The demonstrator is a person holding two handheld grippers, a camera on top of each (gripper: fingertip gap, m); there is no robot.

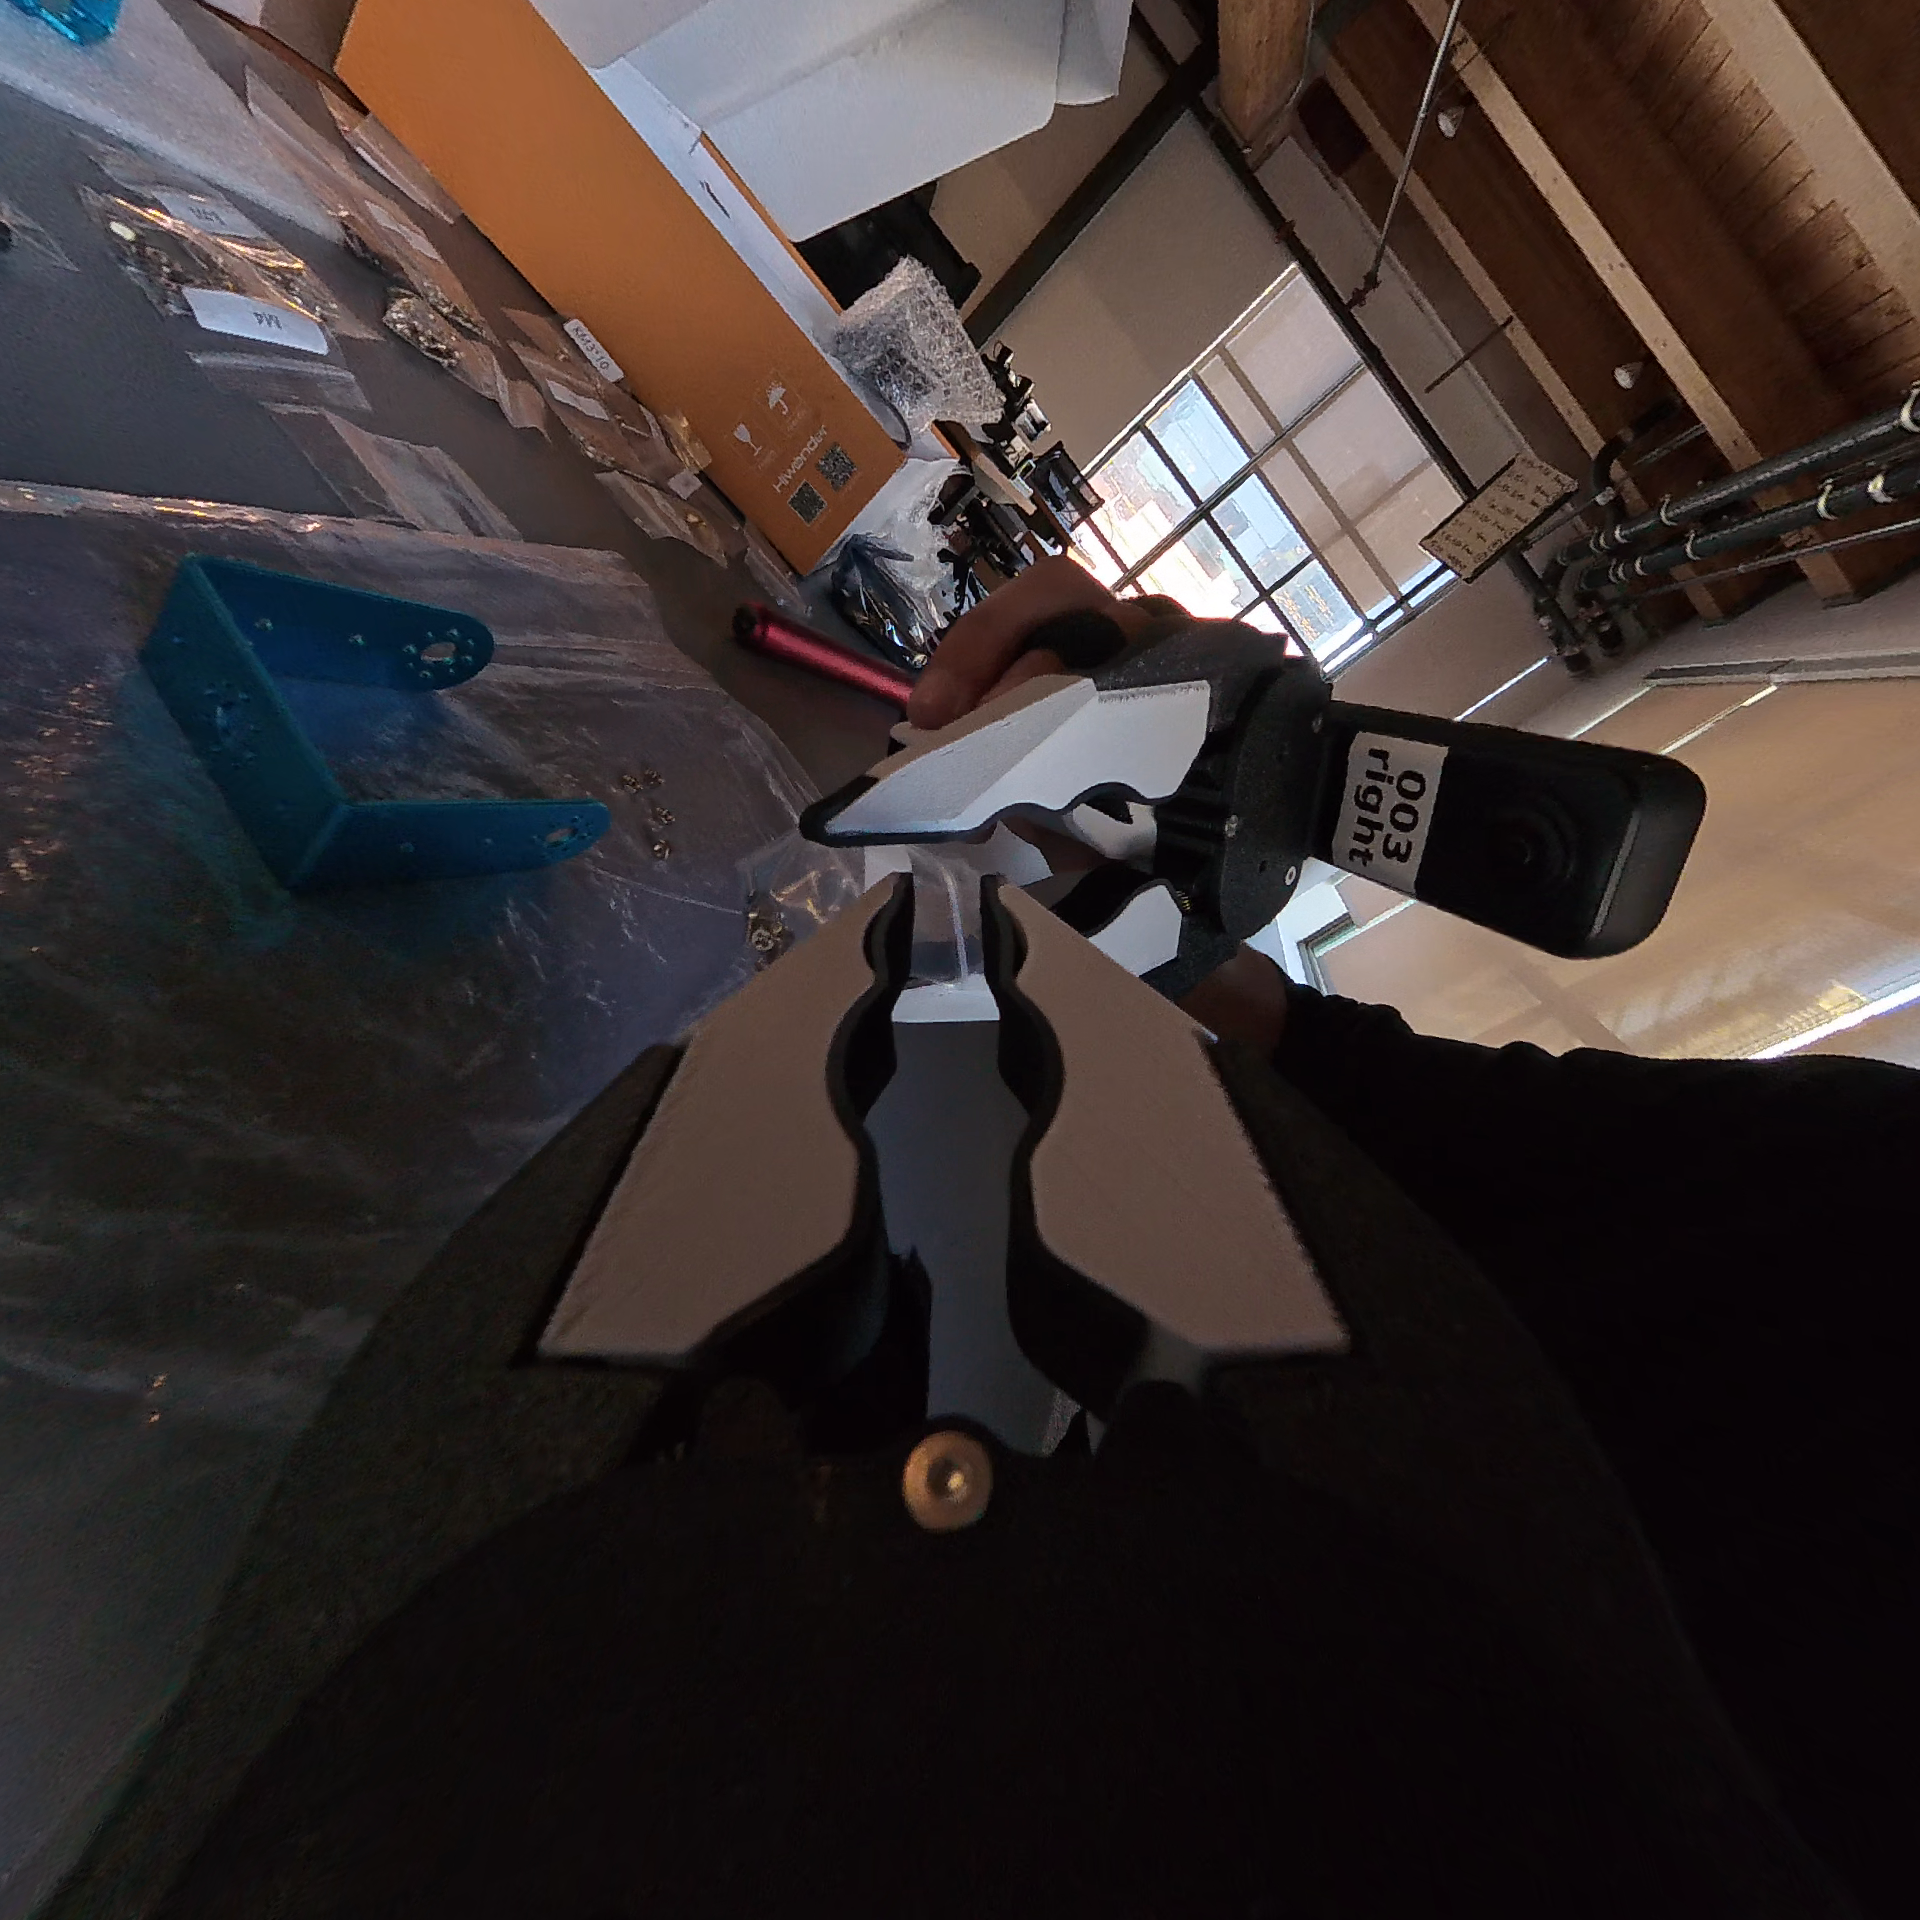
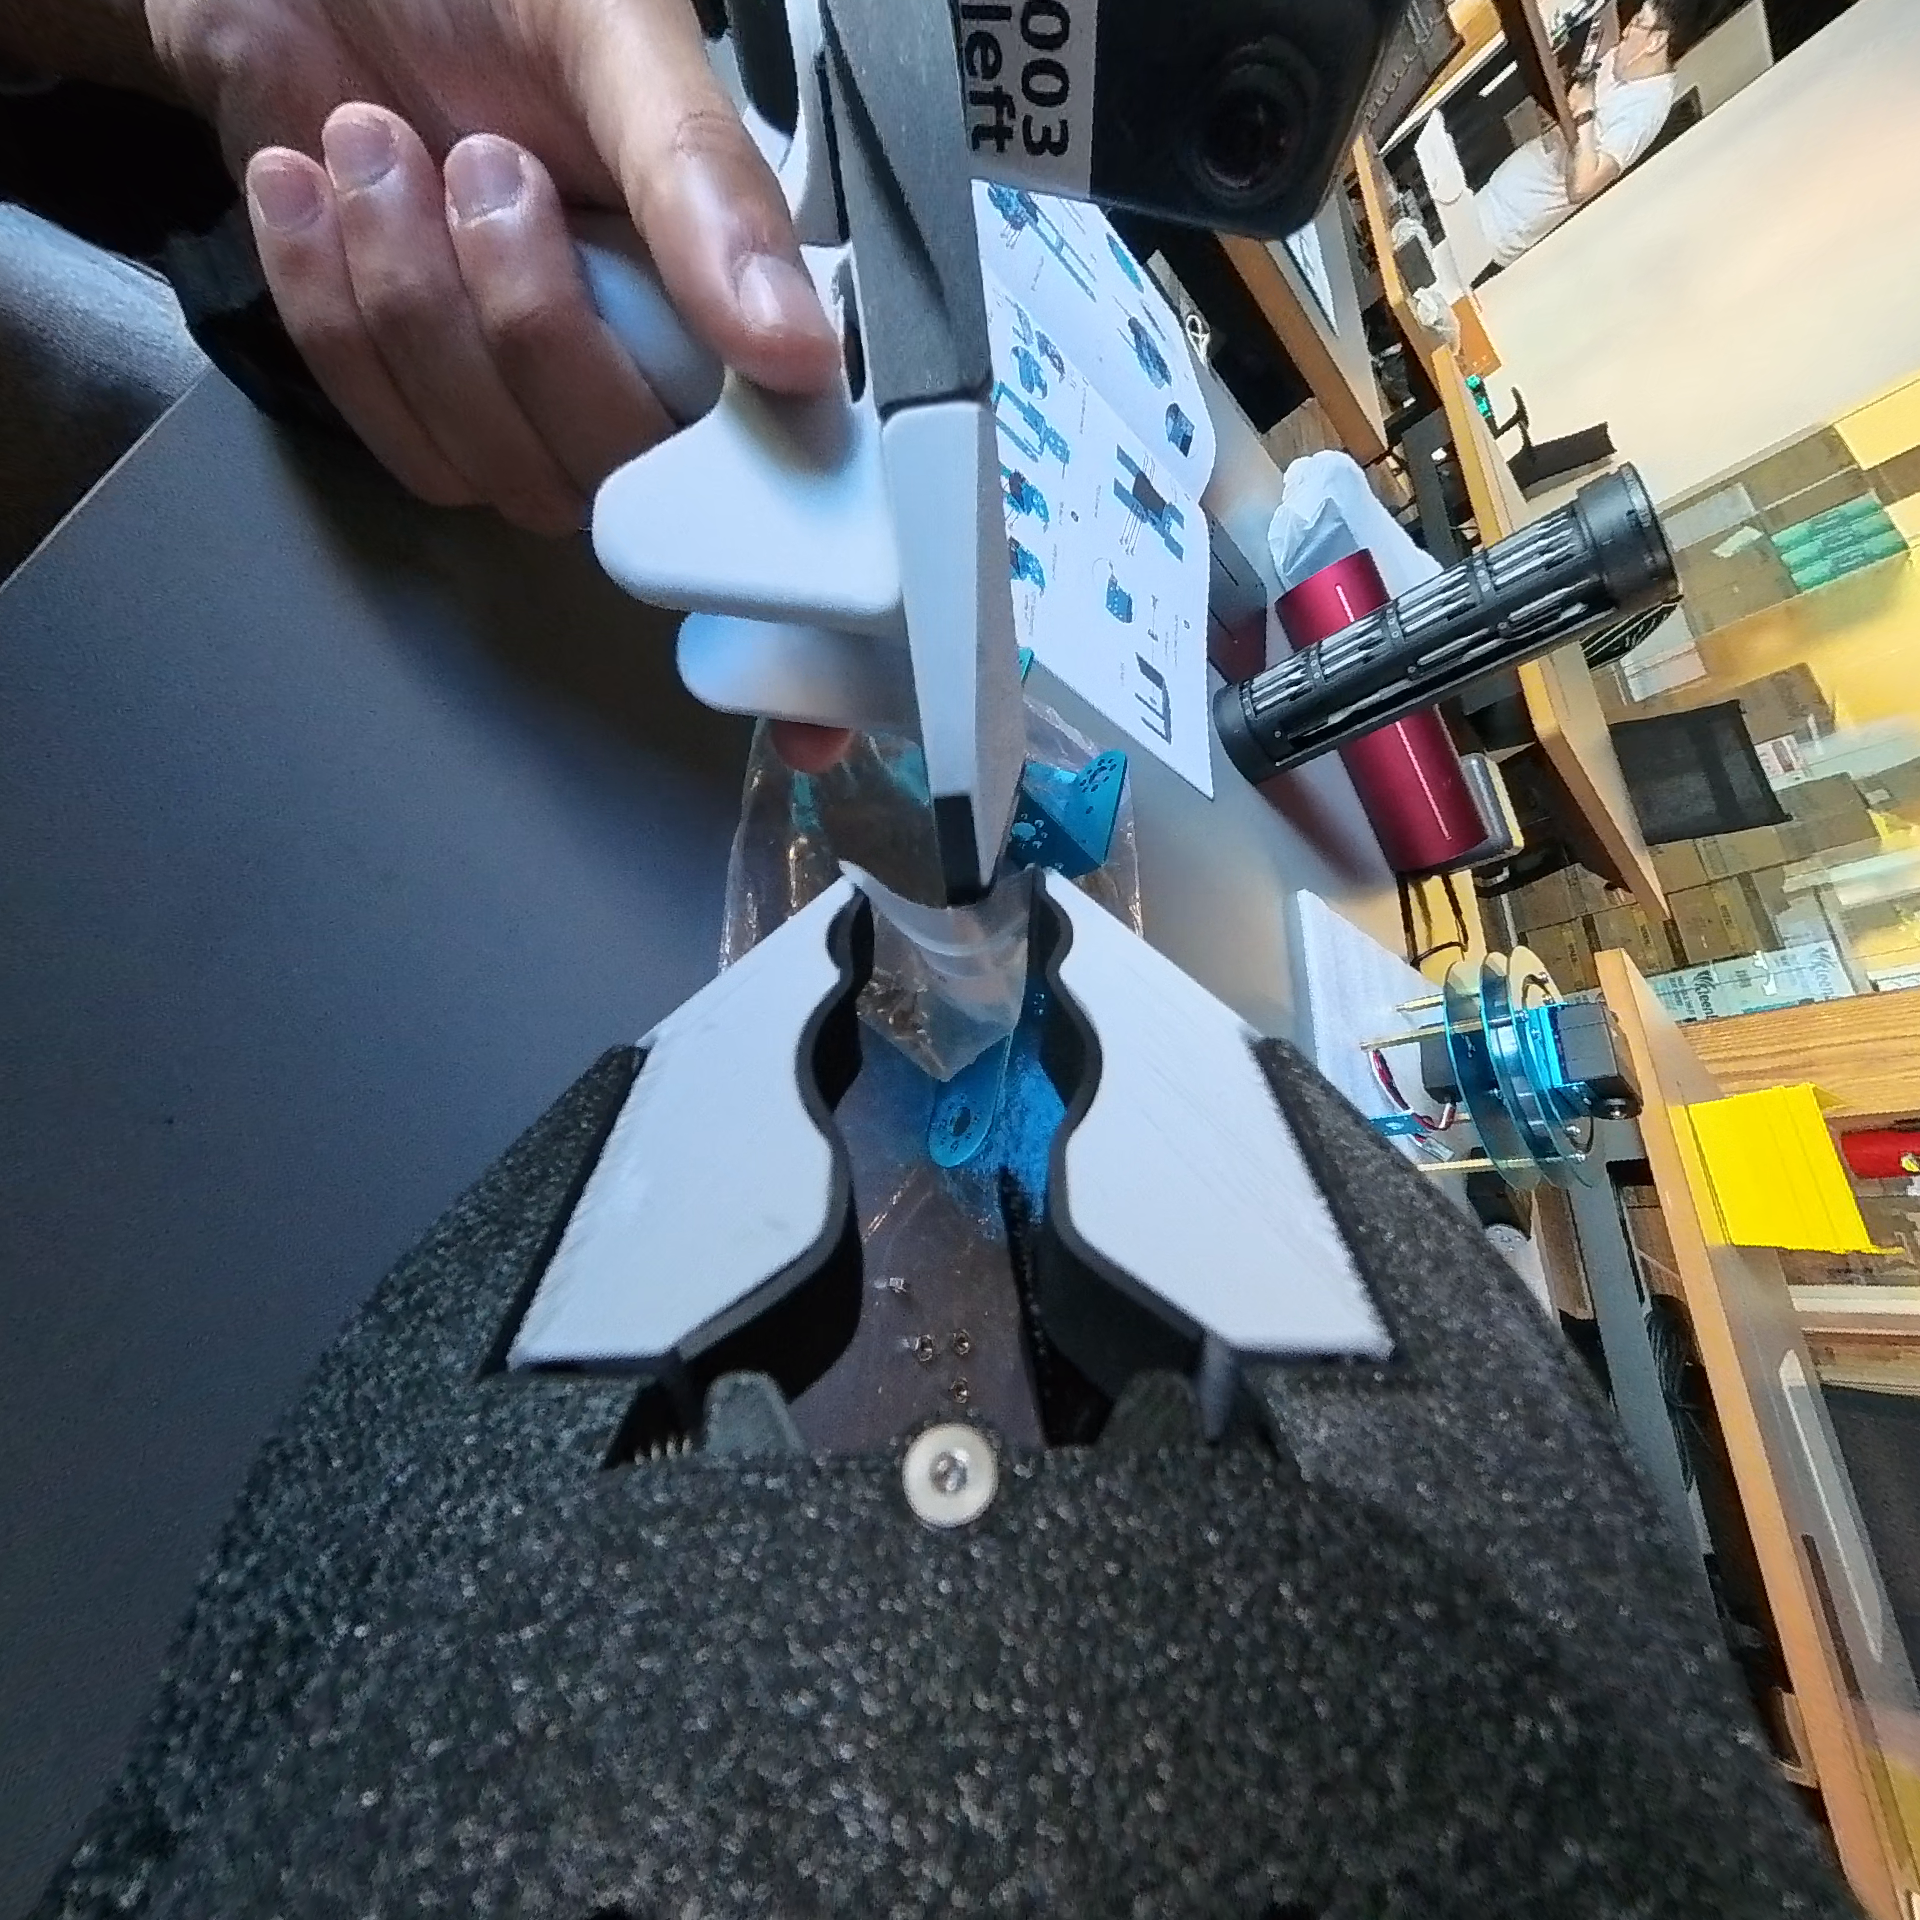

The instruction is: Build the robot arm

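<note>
My left gripper is shut on a small clear plastic bag and pinches its top edge. My right gripper comes in from the right and closes on the same bag just beyond my left fingertips. In the right wrist view, my right gripper holds the bag, which has small screws inside. The left gripper reaches down from above and meets the bag between my right fingers. A hand holds the left gripper. The bag hangs above a grey table.
A blue U-shaped bracket lies on a clear plastic sheet with loose screws nearby. Labelled hardware bags and an orange box stand behind. More blue brackets, an instruction sheet, a red cylinder and a black bit holder lie right. Left and right tips are no more than a few centimetres apart.
</note>
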